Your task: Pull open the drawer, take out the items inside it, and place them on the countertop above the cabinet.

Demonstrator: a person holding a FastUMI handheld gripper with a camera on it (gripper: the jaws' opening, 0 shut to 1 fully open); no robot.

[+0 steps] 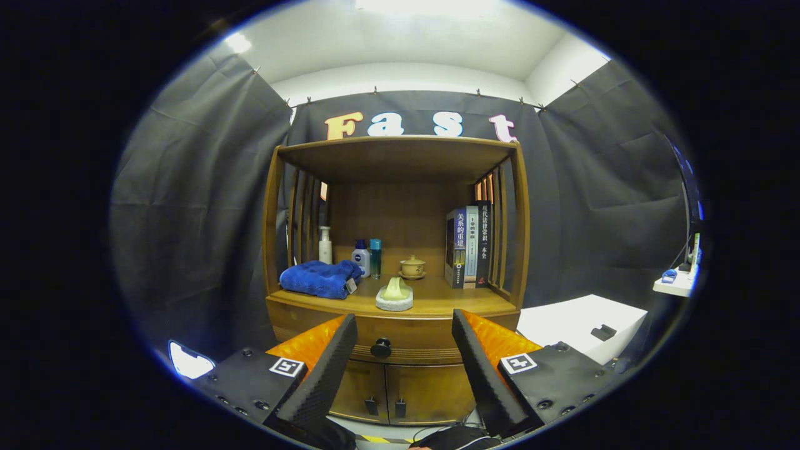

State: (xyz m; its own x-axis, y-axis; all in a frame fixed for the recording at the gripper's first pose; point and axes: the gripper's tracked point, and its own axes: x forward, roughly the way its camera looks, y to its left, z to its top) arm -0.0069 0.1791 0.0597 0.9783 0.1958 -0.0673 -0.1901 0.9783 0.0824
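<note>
Gripper view: wooden cabinet [397, 250] stands straight ahead against the dark cloth wall, well beyond the fingers.

Left to right on the counter [437, 303] above the drawer:
- white pump bottle [325, 245] at the back left, upright.
- blue towel [320, 278], folded, at the front left, a small tag hanging at its right end.
- white bottle with blue cap [360, 258] and teal bottle [375, 257], upright, side by side, just behind the towel's right end.
- pale green object on a white base [395, 294] at the front, near centre; what it is cannot be told.
- small lidded cup on a saucer [412, 267] behind it.
- row of upright books [469, 247] against the right-hand slats.

Drawer [400, 340] sits directly under the counter, closed, its front flush with the cabinet. Dark round knob [380, 348] at the middle of the drawer front. Contents not visible. Two lower doors [400, 394] below the drawer, both closed.

Hand-held gripper [403, 350]: fingers spread wide, holding nothing. The knob lies between them in the view, nearer the left finger, no contact.

White box-like surface [581, 325] stands to the right of the cabinet.
</note>
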